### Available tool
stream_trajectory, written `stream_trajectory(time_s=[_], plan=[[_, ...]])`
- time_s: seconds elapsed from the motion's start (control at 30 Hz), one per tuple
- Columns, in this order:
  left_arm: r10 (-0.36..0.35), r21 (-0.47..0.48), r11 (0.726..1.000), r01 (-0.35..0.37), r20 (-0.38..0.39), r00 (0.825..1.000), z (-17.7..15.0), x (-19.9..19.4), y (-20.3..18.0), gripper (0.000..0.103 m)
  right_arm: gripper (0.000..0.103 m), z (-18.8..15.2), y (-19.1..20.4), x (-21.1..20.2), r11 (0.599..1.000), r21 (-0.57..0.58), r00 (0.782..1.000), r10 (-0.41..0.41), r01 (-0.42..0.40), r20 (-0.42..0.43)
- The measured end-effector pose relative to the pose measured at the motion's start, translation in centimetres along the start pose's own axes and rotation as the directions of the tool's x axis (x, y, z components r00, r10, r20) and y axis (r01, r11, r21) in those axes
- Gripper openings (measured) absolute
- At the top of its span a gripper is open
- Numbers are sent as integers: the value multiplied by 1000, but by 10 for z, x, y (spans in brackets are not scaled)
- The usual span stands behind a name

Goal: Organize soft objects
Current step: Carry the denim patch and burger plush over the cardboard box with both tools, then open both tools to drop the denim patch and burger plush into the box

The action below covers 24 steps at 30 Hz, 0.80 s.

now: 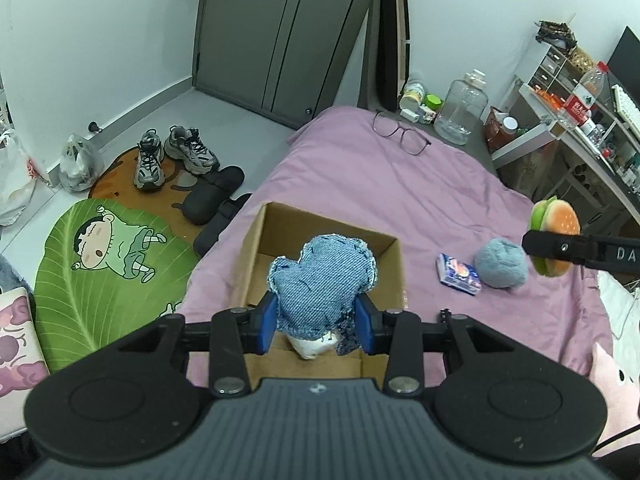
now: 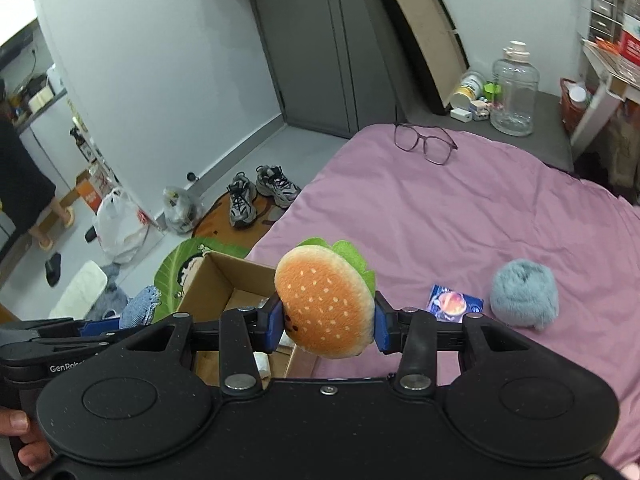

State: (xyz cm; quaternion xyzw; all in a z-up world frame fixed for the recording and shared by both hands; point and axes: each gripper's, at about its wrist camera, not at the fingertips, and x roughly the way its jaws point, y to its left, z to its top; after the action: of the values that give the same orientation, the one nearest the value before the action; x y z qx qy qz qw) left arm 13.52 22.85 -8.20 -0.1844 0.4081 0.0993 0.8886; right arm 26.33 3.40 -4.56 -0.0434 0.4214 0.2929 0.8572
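Each gripper is black plastic with two big round bumps at the back and silver screws on its bars. The left gripper [image 1: 318,322] has blue finger pads and a gray ribbed middle. The right gripper [image 2: 329,322] has blue pads too, with white letters at nine o'clock.

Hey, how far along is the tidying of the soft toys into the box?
Nothing clearly packed yet: the cardboard box shows only small scraps inside. In hand: the left claw grips a denim plush over the box; the right claw holds a burger plush. Left: the blue fluffy ball on the pink bedsheet.
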Motion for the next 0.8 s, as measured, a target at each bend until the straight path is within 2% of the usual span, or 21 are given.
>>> stream_trajectory(time_s=[0.2,0.47,0.8], plan=[[1,-19,1000,-1,-13,1000,0,23,13,40,42,4,16,27,999,-35,999,23,-25,-36],[-11,-47,999,7,-72,997,-1,52,28,41,42,4,38,68,995,-44,992,82,-87,-97],[-53,-51,998,46,-134,990,4,72,31,51,43,3,55,109,991,-35,980,120,-127,-157]])
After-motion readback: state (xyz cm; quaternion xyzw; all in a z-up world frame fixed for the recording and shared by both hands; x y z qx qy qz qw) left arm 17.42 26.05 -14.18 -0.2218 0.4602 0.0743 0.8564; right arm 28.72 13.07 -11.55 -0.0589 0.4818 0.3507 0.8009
